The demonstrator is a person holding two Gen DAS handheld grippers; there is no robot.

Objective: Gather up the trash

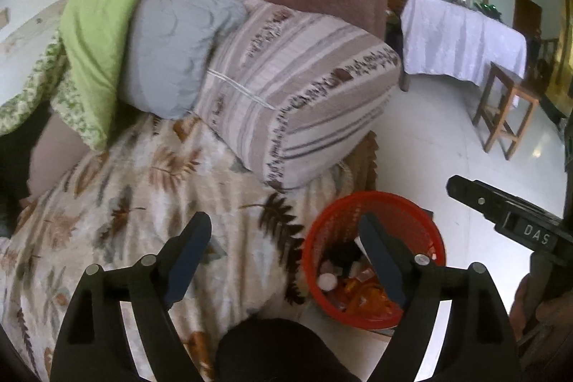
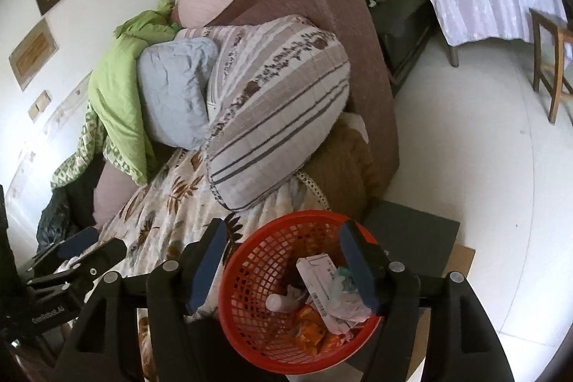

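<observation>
Here, both grippers' jaws hang spread and empty above the red basket [image 2: 250,278] holding wrappers [image 2: 315,332] and a box [image 2: 317,278].

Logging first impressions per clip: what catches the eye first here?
The red mesh basket on the floor beside the sofa, holding wrappers, a white carton and a small bottle. Behind it, a striped pillow piled with a green blanket. Both grippers hang open, empty.

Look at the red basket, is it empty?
No, the red basket holds trash: a white box, crumpled paper and orange wrappers lie inside it.
</observation>
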